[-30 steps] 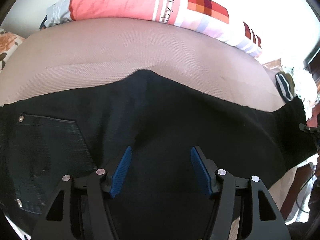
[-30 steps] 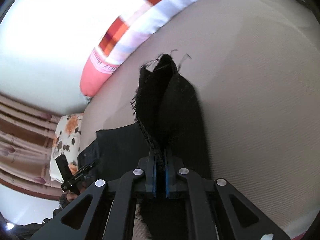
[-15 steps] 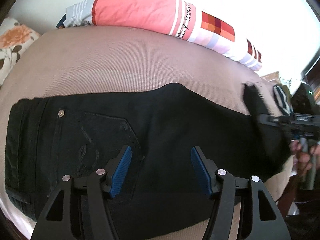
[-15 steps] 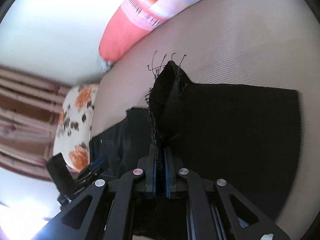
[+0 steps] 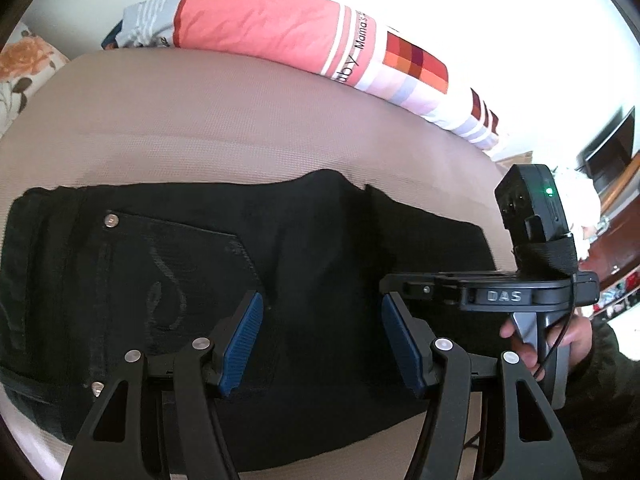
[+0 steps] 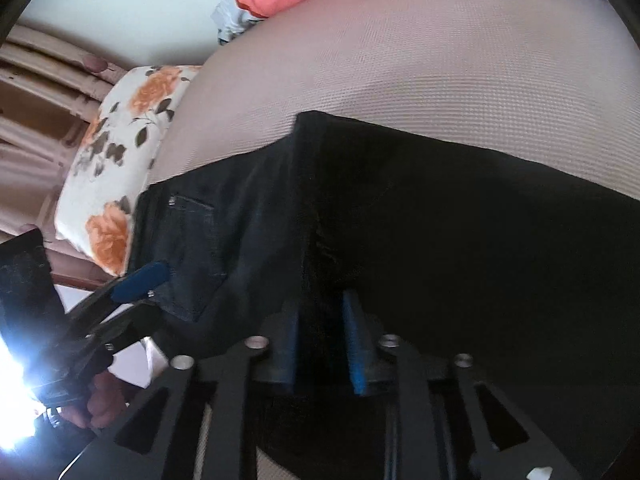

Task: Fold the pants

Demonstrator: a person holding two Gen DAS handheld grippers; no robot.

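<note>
Left wrist view: black pants (image 5: pixel 248 272) lie flat on the beige bed cover (image 5: pixel 224 128), long axis running left to right across the frame. Waistband end sits at the left, with a riveted back pocket (image 5: pixel 168 264) facing up. The leg end is folded back over the middle, its edge showing as a step right of centre. The near edge of the cloth is hidden behind the gripper's black frame. Left gripper (image 5: pixel 322 340) hovers over the pants, jaws wide apart, nothing between the blue pads. The right gripper (image 5: pixel 394 286) enters from the right, side on, a hand (image 5: pixel 560 340) on its grip; its tips sit low over the folded layer. A striped pink pillow (image 5: pixel 280 32) lies along the far edge of the bed.

Right wrist view: pants (image 6: pixel 440 220) fill the lower frame, waistband toward the left near a floral pillow (image 6: pixel 116 168). Right gripper (image 6: pixel 320 340) has just been opening; jaws stand narrowly apart. Black cloth shows dark between the pads, and contact is hard to make out. The left gripper's blue pad (image 6: pixel 140 276) shows at the left, blurred.
</note>
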